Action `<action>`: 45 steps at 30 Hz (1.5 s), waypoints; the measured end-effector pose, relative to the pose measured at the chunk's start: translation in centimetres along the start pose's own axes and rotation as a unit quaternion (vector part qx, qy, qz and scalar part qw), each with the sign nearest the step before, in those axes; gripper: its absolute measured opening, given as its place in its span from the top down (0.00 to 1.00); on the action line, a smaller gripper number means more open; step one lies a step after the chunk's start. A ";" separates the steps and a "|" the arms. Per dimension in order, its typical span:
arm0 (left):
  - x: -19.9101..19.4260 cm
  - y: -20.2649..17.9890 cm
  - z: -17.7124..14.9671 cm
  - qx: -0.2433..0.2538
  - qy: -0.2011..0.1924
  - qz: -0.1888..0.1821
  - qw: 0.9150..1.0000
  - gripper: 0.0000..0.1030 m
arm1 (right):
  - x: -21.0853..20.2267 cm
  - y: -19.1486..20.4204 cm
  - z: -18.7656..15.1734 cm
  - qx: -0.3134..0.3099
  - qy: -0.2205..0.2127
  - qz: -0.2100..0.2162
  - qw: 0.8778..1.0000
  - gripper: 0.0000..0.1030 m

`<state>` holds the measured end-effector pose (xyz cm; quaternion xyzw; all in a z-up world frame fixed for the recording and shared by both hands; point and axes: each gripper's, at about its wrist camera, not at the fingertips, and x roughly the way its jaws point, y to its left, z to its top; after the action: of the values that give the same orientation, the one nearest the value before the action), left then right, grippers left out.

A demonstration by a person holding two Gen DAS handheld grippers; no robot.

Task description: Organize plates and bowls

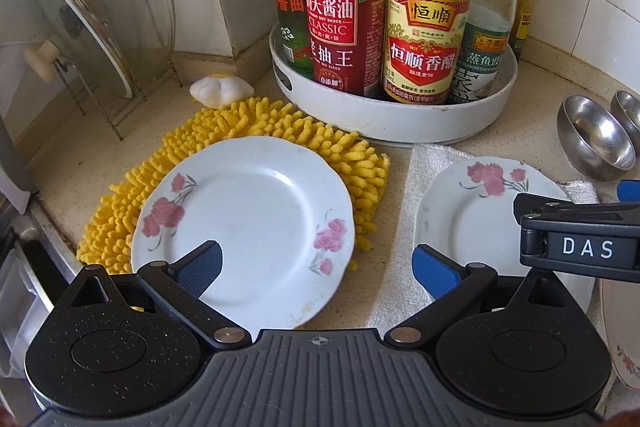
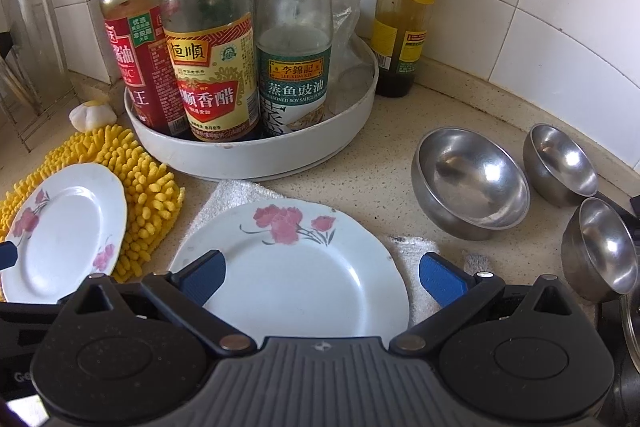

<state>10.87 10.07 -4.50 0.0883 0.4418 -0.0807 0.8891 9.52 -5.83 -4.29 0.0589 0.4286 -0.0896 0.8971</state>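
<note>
white floral plate (image 1: 244, 227) lies flat just ahead of left gripper (image 1: 316, 269), jaws spread wide; second plate (image 2: 296, 267) likewise faced by wide right gripper (image 2: 322, 277).

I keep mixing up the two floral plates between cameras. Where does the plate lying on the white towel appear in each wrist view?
Left wrist: the plate on the white towel sits at right, partly behind the right gripper.
Right wrist: the same plate is at lower centre, between the open fingers of that gripper.
Shared landmark: the white round tray of sauce bottles, just behind the towel in both views.
</note>
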 end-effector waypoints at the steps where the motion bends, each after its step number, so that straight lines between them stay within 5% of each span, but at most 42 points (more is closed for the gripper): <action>1: 0.0 0.1 0.1 0.001 -0.001 -0.001 1.000 0.01 | 0.0 0.0 0.1 0.002 -0.001 -0.001 1.000 0.00; 13: 0.3 2.9 1.2 -0.008 -0.011 0.006 1.000 0.01 | 0.8 2.1 1.1 -0.007 -0.006 0.024 1.000 0.00; 24: 1.5 11.7 1.3 -0.068 0.000 0.059 0.996 0.01 | 2.3 6.6 1.4 -0.060 0.012 0.078 0.995 0.01; 37: 2.0 10.4 0.8 -0.016 -0.006 0.000 1.000 0.01 | 4.7 8.2 1.7 -0.033 0.068 0.160 0.984 0.16; 42: 3.5 12.9 0.1 -0.069 0.023 -0.035 0.997 0.10 | 4.8 9.2 1.2 -0.044 0.077 0.176 0.980 0.21; 45: 3.1 12.7 0.2 -0.073 0.014 -0.070 0.995 0.11 | 4.5 8.7 1.3 -0.043 0.083 0.186 0.978 0.32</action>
<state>15.73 22.16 -5.80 -0.0074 0.4644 -0.1090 0.8788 15.17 1.94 -6.73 0.1057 0.4863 0.1023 0.8613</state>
